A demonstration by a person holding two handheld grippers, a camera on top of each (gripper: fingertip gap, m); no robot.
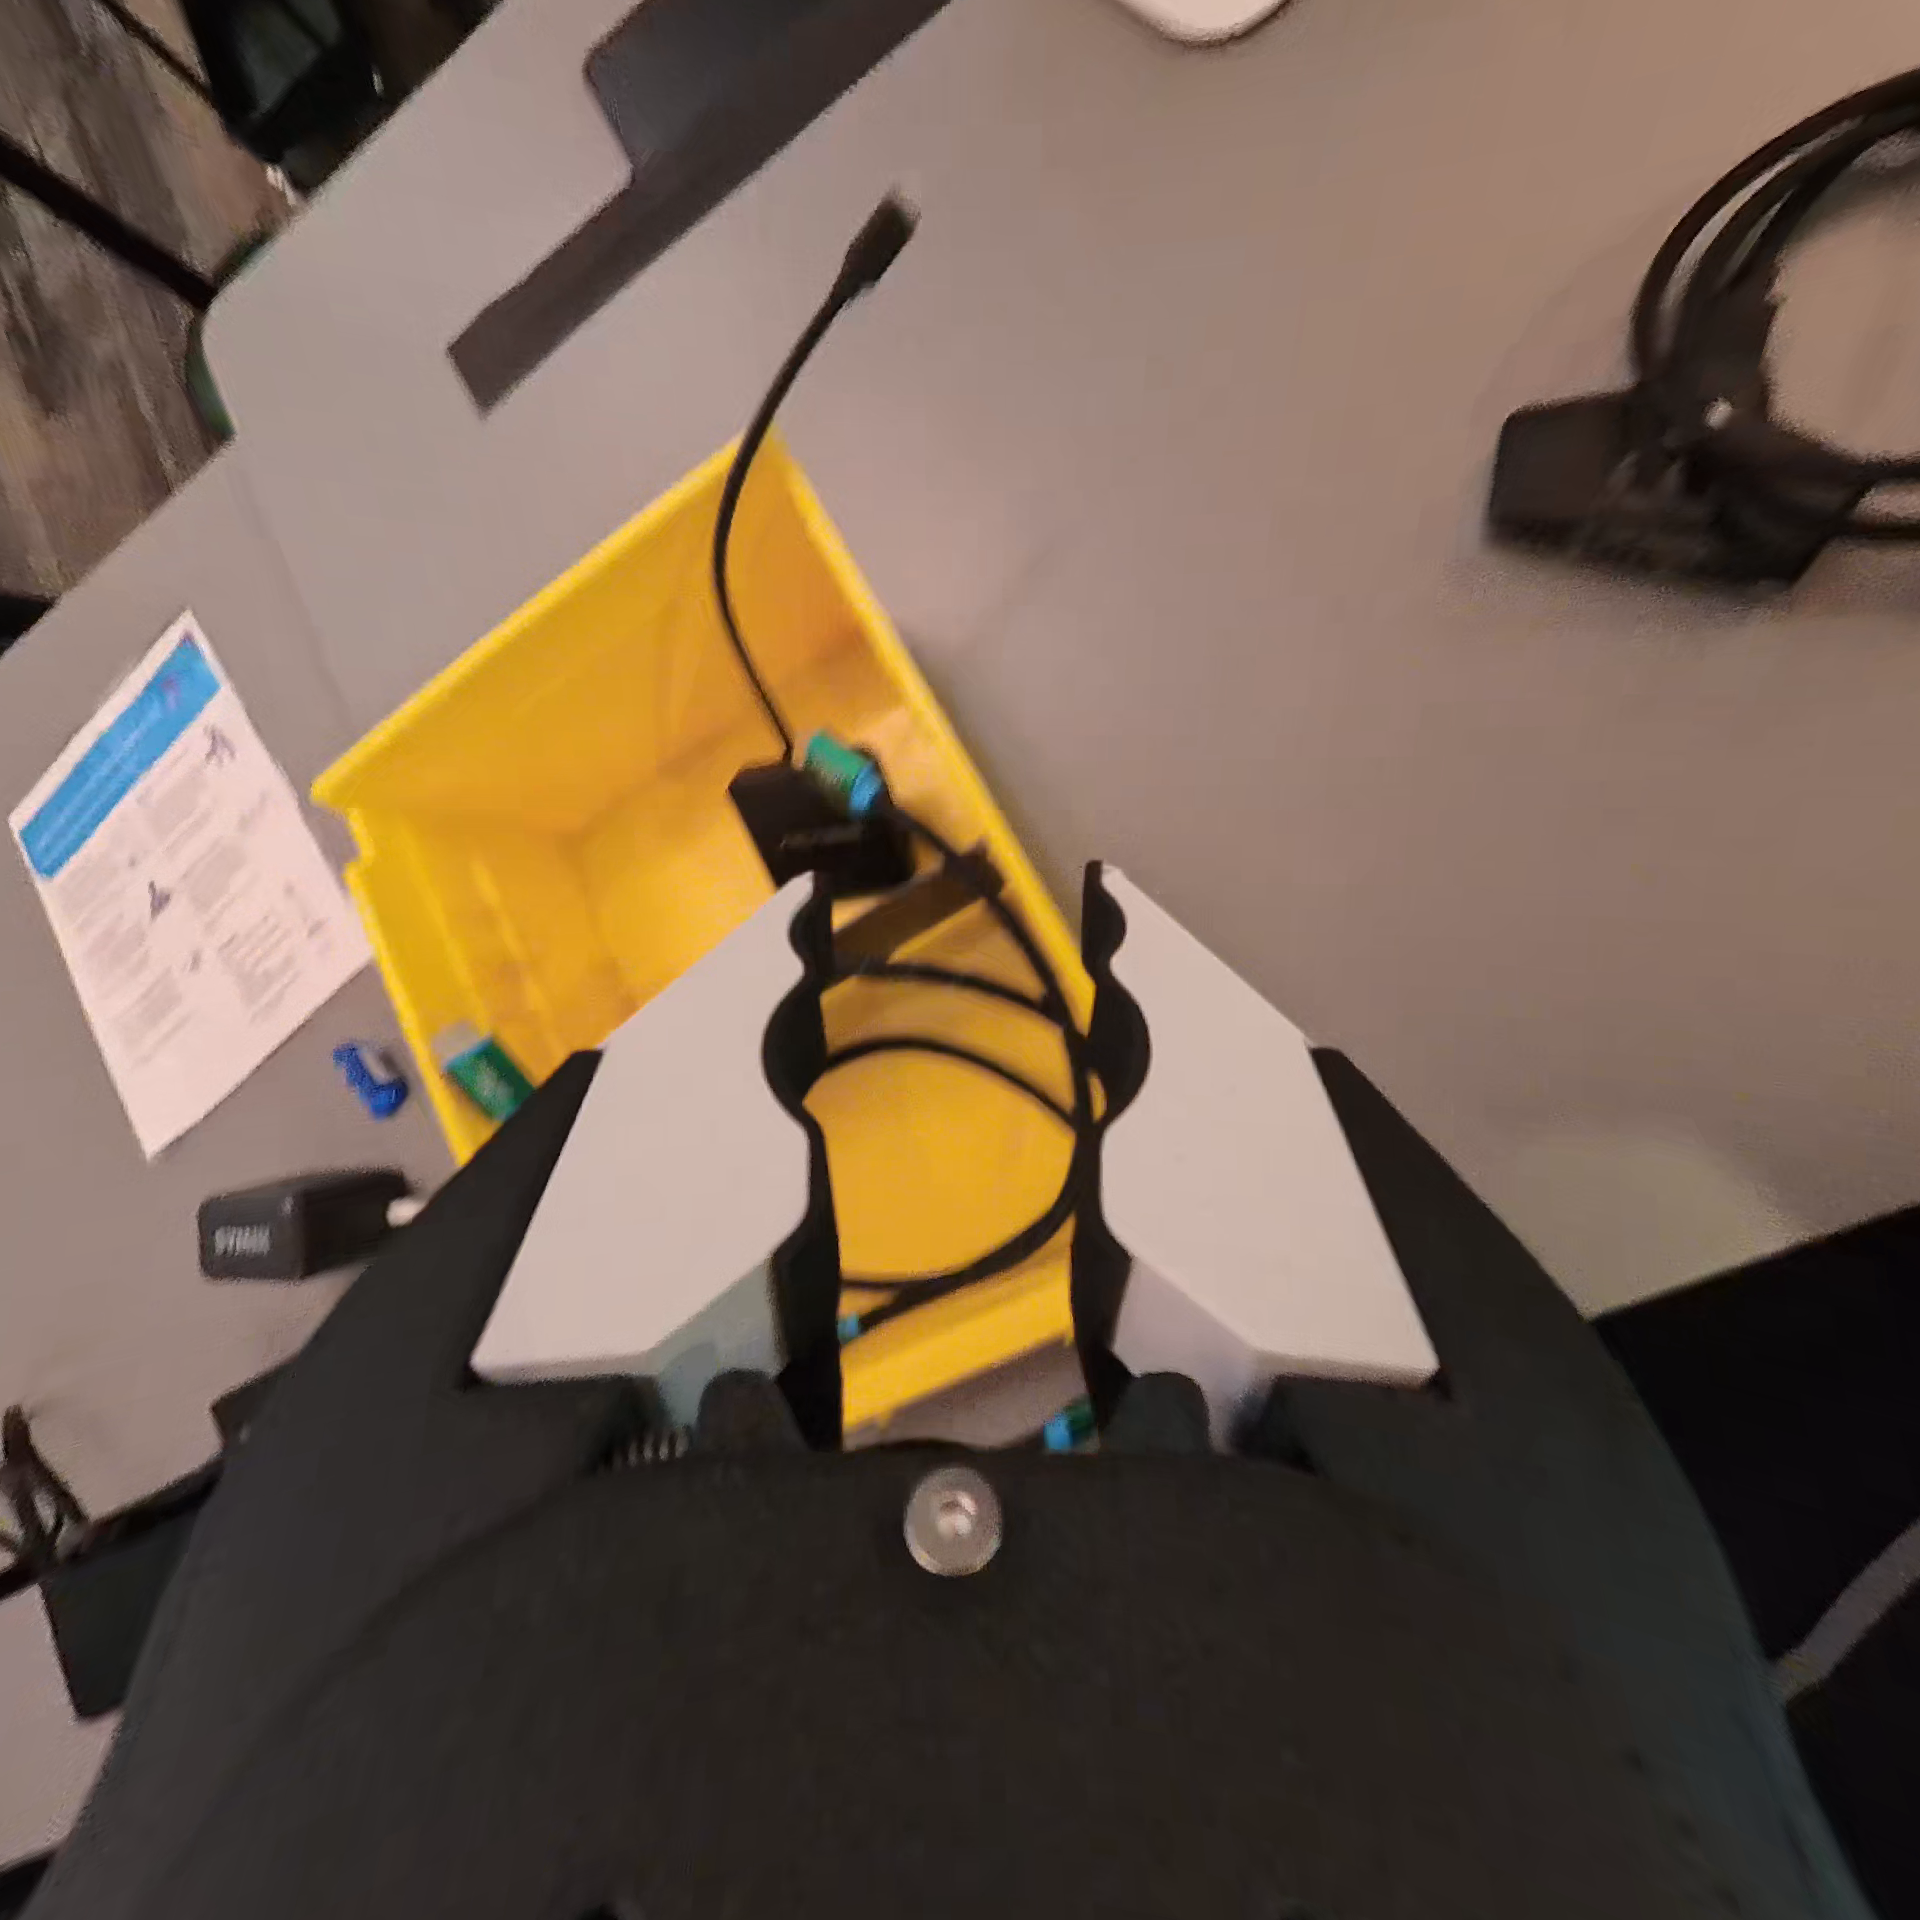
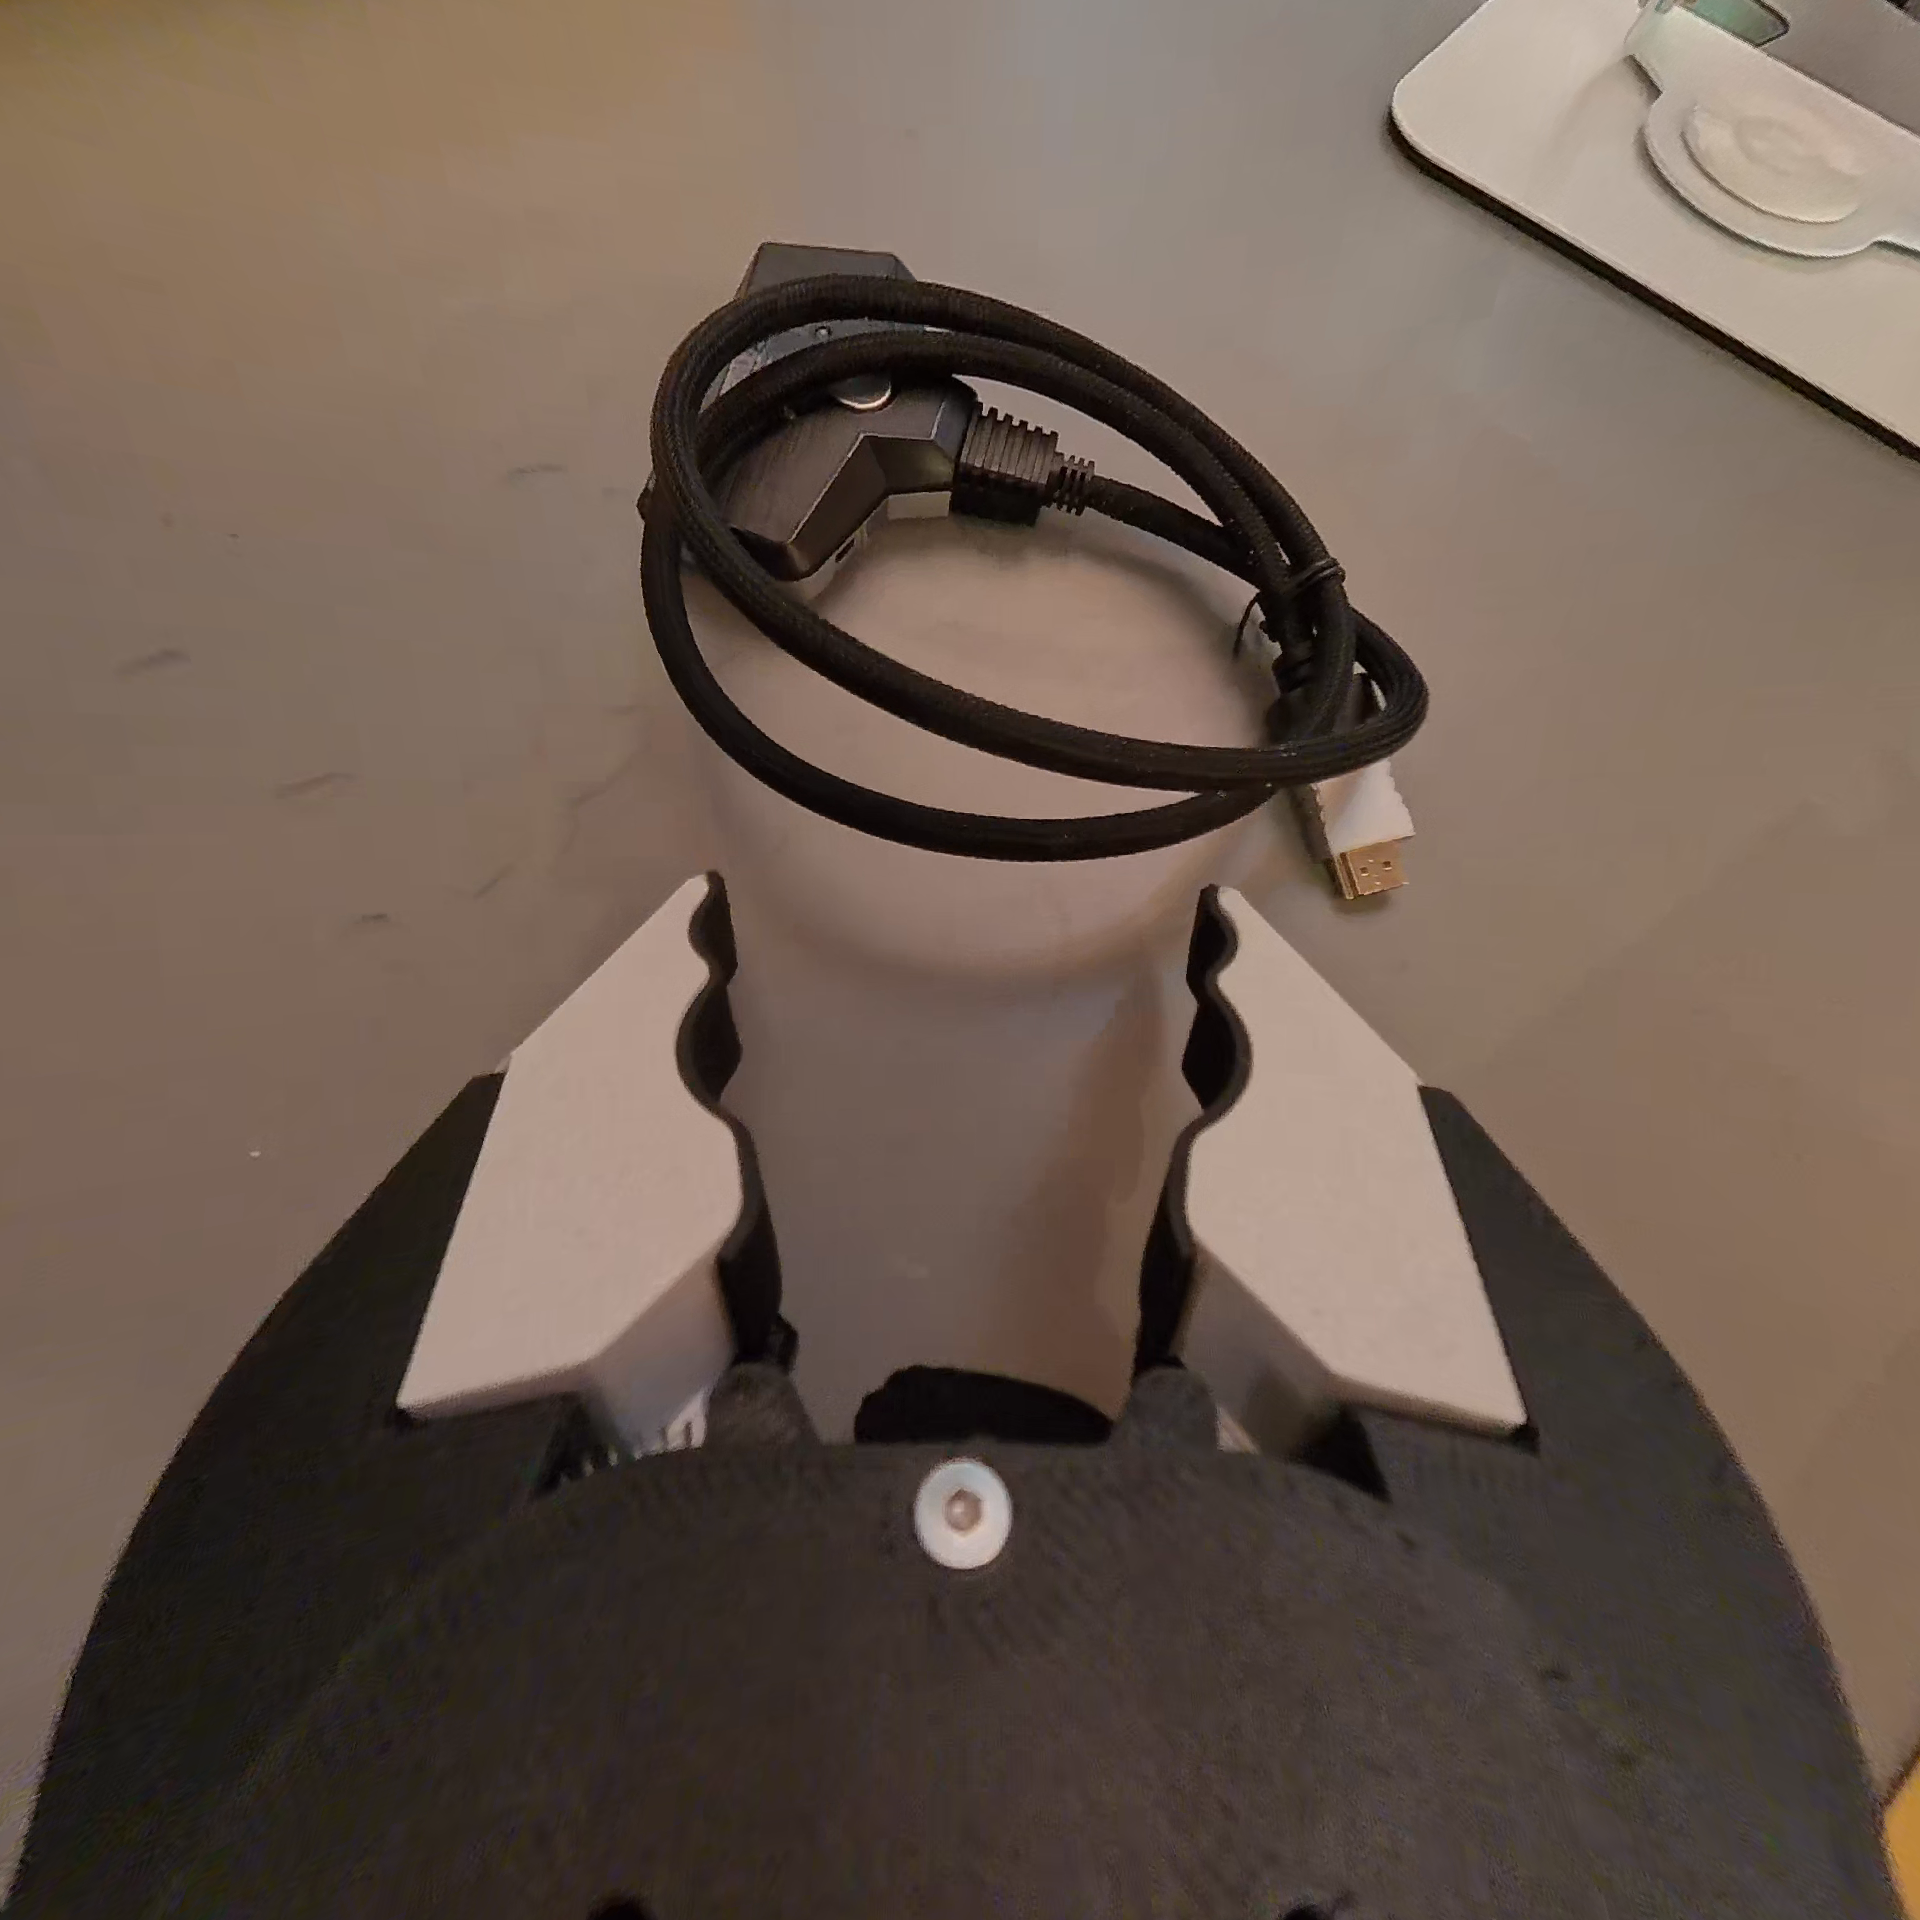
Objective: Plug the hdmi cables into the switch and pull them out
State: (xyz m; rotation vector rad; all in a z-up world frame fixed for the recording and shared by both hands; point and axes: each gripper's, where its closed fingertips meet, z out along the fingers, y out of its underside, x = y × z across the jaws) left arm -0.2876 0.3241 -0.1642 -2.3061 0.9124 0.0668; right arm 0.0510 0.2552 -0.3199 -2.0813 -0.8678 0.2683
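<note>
In the right wrist view a dark HDMI switch (image 2: 831, 457) lies on the grey table (image 2: 312, 520). Its braided black cable (image 2: 935, 800) is coiled around it. The cable's white and gold HDMI plug (image 2: 1361, 842) lies free at the right. My right gripper (image 2: 958, 894) is open and empty, just short of the coil. In the left wrist view the switch with its coil (image 1: 1662, 488) shows blurred at the far right. My left gripper (image 1: 951, 883) is open and empty over a yellow bin (image 1: 540, 748). The bin holds a thin black cable (image 1: 748, 540) and a small black box (image 1: 821, 831).
Green and blue connectors (image 1: 847, 774) lie in the bin. A printed leaflet (image 1: 177, 873), a small blue part (image 1: 369, 1075) and a black adapter (image 1: 291, 1221) lie left of it. A white flat base (image 2: 1558, 135) sits at the far right. The table edge (image 1: 1662, 1278) runs near the left gripper. My right gripper is the nearer one to the dark HDMI switch (image 2: 831, 457): about 9 cm, against 30 cm.
</note>
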